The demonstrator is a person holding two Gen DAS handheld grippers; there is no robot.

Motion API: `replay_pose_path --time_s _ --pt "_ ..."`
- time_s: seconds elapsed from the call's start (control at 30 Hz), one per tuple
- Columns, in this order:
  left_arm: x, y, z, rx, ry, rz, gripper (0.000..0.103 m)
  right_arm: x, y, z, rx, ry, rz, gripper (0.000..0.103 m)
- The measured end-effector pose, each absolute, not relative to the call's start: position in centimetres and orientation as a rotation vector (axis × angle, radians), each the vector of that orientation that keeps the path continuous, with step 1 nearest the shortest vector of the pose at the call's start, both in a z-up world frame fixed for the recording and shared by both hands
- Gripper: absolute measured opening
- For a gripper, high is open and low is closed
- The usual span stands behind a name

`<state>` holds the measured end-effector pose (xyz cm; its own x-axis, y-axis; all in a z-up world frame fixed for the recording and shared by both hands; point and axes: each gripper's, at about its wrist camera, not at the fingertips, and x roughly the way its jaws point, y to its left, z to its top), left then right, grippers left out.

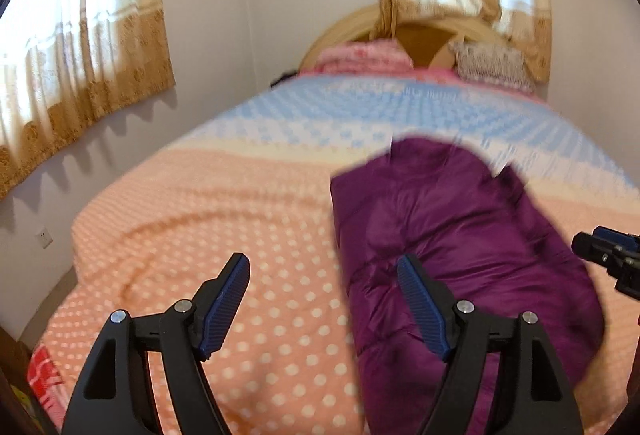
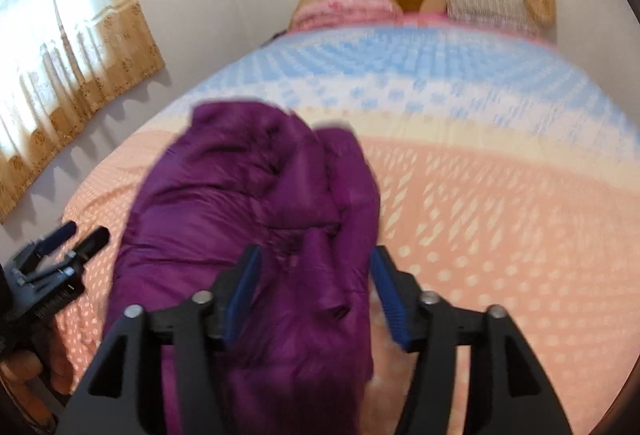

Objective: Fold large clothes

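A purple puffer jacket (image 1: 452,235) lies folded into a long bundle on the bed; it also shows in the right wrist view (image 2: 248,203). My left gripper (image 1: 324,263) is open and empty, hovering above the bedspread at the jacket's left edge. My right gripper (image 2: 316,259) is open and empty, just above the near right part of the jacket. The right gripper shows at the right edge of the left wrist view (image 1: 612,255). The left gripper shows at the left of the right wrist view (image 2: 80,235).
The bed (image 1: 200,235) has a dotted orange, cream and blue bedspread. Pillows (image 1: 492,65) and a pink folded blanket (image 1: 364,57) lie by the wooden headboard. Curtained windows (image 1: 80,55) and a white wall run along the left.
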<state>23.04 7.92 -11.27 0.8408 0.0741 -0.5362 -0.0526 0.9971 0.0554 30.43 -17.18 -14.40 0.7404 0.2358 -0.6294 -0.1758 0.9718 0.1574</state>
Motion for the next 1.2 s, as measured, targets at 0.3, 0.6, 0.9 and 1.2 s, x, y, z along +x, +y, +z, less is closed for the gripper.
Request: replay_pose_path --time_s 0.3,0.6,0.9,1.2 --pt "13.6 9.1 -4.1 0.004 0.421 0.053 0.078 20.2 -16.8 -7.4 0.077 0.505 0.199 0.076" --pt "11.2 9.2 -1.7 -0.022 0.36 0.034 0.081 18.1 -15.9 -5.5 0.056 0.449 0.207 0.079" --pt "11.7 9.3 -2.4 -0.028 0.387 0.044 0.081 17.4 -16.4 -6.0 0.073 0.451 0.223 0.079" --pt "11.8 9.4 -2.4 -0.028 0.389 0.042 0.081 16.8 -16.3 -6.1 0.074 0.452 0.233 0.08"
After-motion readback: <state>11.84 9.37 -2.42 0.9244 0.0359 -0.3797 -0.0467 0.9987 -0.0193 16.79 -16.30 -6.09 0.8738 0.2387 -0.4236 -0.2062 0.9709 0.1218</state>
